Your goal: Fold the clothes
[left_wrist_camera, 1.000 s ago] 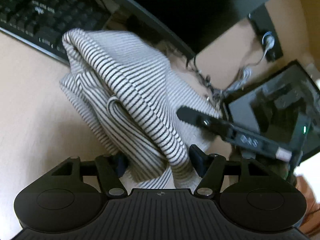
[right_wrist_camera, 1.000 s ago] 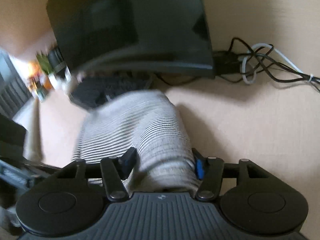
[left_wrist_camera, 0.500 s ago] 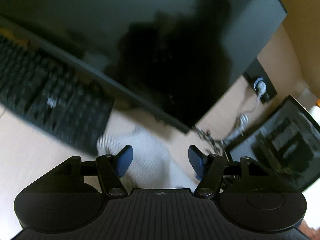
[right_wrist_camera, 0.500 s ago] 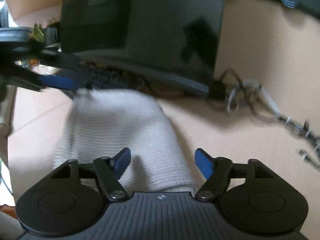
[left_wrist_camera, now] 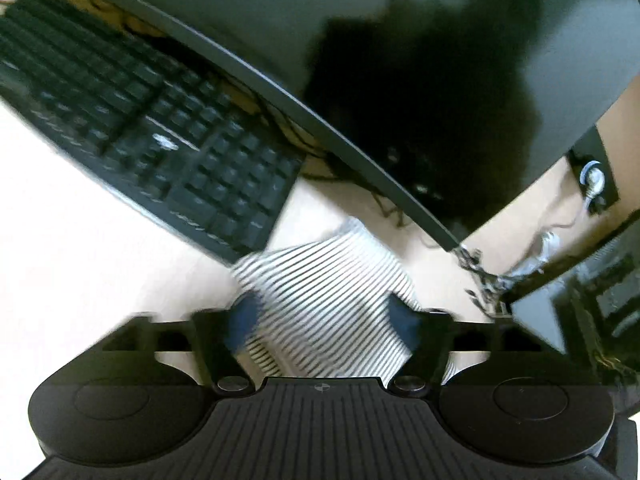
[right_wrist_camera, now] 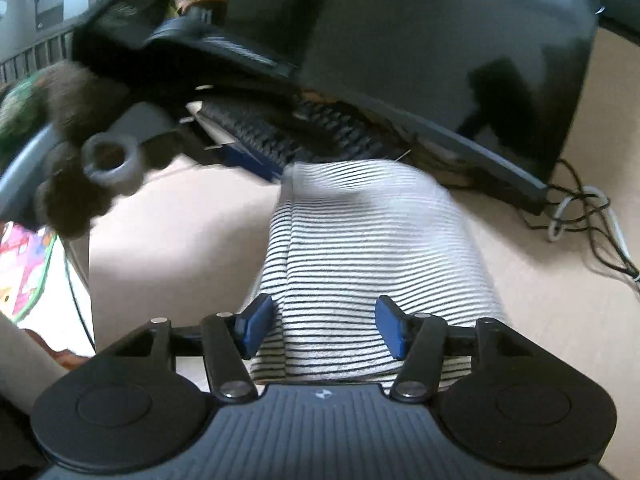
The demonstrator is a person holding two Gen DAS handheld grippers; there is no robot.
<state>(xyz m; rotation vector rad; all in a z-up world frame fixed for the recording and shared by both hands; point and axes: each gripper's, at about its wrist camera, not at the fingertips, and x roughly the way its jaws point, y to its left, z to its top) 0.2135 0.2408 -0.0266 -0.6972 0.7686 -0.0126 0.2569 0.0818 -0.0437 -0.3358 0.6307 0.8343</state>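
Note:
A black-and-white striped garment [right_wrist_camera: 372,256] lies folded in a compact bundle on the beige desk [right_wrist_camera: 180,248]. My right gripper [right_wrist_camera: 324,326] hovers over its near end, open, blue pads either side of the cloth without clamping it. In the left wrist view the same striped garment [left_wrist_camera: 328,300] fills the gap of my left gripper [left_wrist_camera: 324,316], which is open too, its blue pads blurred by motion. In the right wrist view the left gripper's blue fingertip [right_wrist_camera: 252,162] touches the garment's far corner, held by a hand [right_wrist_camera: 76,152].
A black keyboard [left_wrist_camera: 152,136] lies just beyond the garment, under the edge of a large dark monitor [left_wrist_camera: 420,60]. Tangled cables [right_wrist_camera: 584,216] lie on the desk to the right. A second dark screen [left_wrist_camera: 580,312] stands at the right of the left wrist view.
Both grippers have let go of the striped garment and opened. The garment, earlier lifted and draped, now lies flat. My left gripper pulled back, then dropped toward the cloth again.

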